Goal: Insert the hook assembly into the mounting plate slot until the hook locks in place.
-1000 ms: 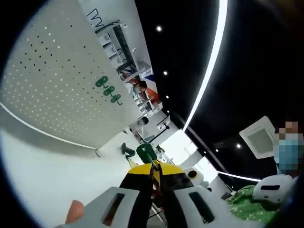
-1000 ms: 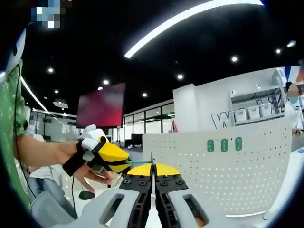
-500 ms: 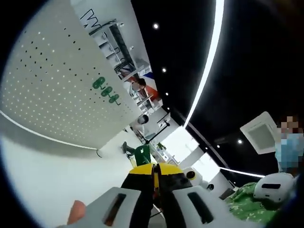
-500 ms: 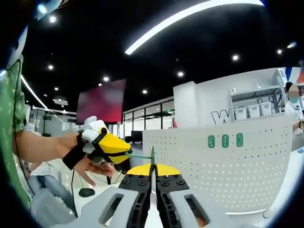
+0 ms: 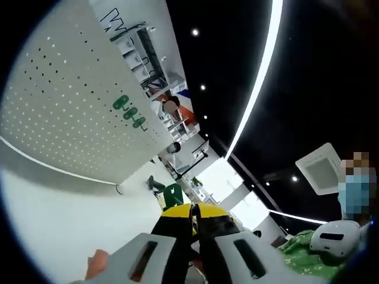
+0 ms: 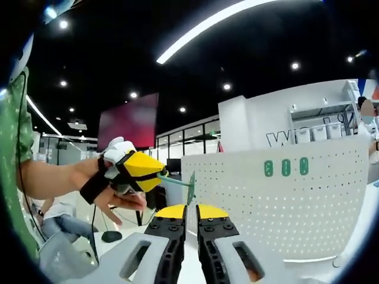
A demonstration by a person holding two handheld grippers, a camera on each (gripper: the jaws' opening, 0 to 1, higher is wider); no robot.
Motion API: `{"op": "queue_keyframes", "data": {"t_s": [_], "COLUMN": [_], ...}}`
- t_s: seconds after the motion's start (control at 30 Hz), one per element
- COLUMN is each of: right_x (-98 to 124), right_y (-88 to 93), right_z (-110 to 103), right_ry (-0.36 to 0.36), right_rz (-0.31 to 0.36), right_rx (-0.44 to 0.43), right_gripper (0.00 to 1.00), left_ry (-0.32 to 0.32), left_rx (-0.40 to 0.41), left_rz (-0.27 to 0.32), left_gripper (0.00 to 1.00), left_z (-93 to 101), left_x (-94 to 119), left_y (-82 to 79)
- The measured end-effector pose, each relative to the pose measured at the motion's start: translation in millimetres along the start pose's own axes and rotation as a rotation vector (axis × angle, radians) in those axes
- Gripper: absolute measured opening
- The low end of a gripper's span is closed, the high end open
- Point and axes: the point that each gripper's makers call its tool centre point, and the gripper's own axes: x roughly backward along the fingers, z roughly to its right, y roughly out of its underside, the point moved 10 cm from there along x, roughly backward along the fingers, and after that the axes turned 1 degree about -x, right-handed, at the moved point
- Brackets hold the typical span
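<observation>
We see a white perforated mounting plate [image 6: 296,207], matt and smooth like painted sheet metal, with three glossy green plastic-looking slots [image 6: 286,167]. The thin green hook assembly [image 6: 190,188] looks like smooth plastic. The right gripper [image 6: 190,214] has glossy yellow plastic tips and matt grey shells.

Left gripper view: we look up along our jaws, rolled, close to the perforated white panel [image 5: 71,112], dark ceiling beyond. Right gripper view: we face that panel [image 6: 284,195] level, farther off. Shared: the panel and the ceiling light strip [image 5: 260,89].
</observation>
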Motion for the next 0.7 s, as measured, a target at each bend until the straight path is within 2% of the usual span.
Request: {"op": "queue_keyframes", "data": {"t_s": [0.27,0.43,0.7], "right_x": [9.2,10.9,3.3], "right_y": [5.3,4.7,-2.5], "right_z": [0.5,1.2,-6.1], "right_ry": [-0.006,-0.007,-0.047], "right_rz": [-0.04,-0.052,-0.071], "right_rx": [-0.023,-0.031,-0.033], "right_gripper": [0.07,0.07,0.07], "left_ry": [-0.09,-0.203,-0.282], "left_rx": [-0.168,-0.359,-0.592], "left_rz": [-0.087,-0.171,-0.288], "left_gripper": [0.02,0.02,0.02], "left_z": [1.4,1.8,14.7], "left_x": [6.7,10.9,9.6], "left_y": [-4.0,-1.0,6.6]}}
